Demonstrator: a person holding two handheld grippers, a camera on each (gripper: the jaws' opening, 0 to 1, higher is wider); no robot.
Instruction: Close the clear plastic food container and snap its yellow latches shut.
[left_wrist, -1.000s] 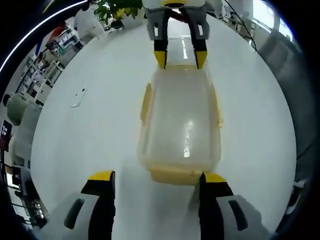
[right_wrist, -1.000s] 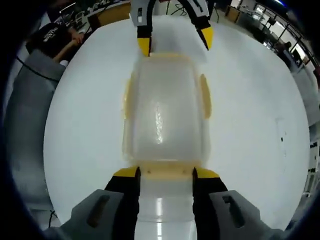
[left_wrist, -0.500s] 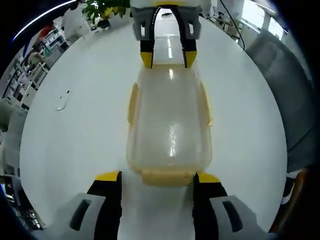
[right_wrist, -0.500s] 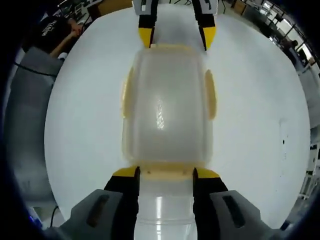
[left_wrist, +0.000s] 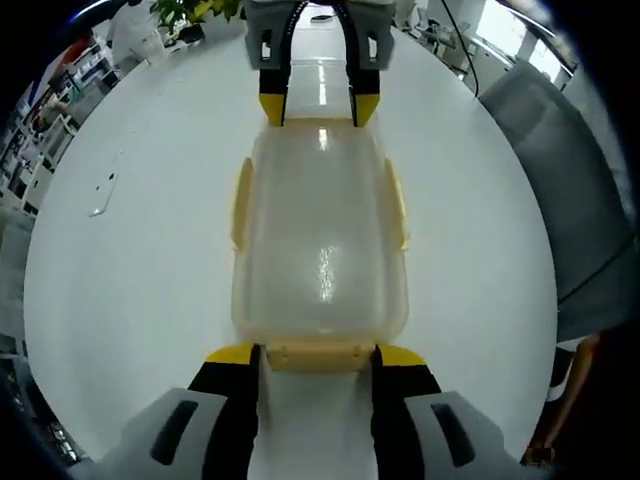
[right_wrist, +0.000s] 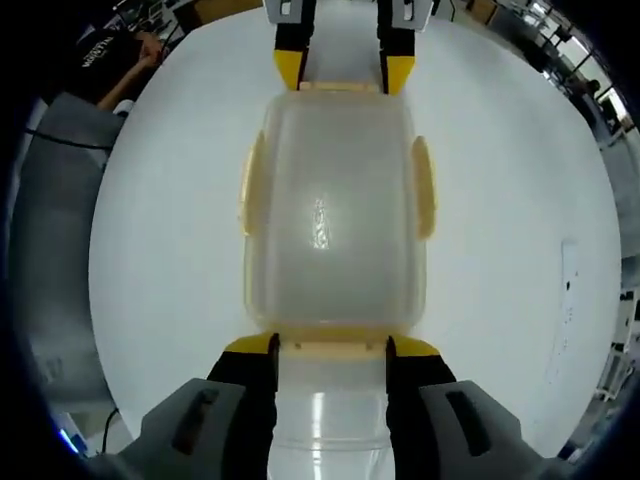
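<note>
Seeing the lid seated on the clear food container (left_wrist: 320, 240), I hold both the left gripper (left_wrist: 312, 356) and right gripper (right_wrist: 331, 345) open astride its yellow end latches (right_wrist: 332, 343), gripping nothing; snapping those latches appears to remain.

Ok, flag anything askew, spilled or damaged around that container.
Nothing stands out. The clear container sits flat on the white table with its lid on, no spill or crack visible. The left gripper and right gripper each straddle a yellow end latch, squarely lined up.
</note>
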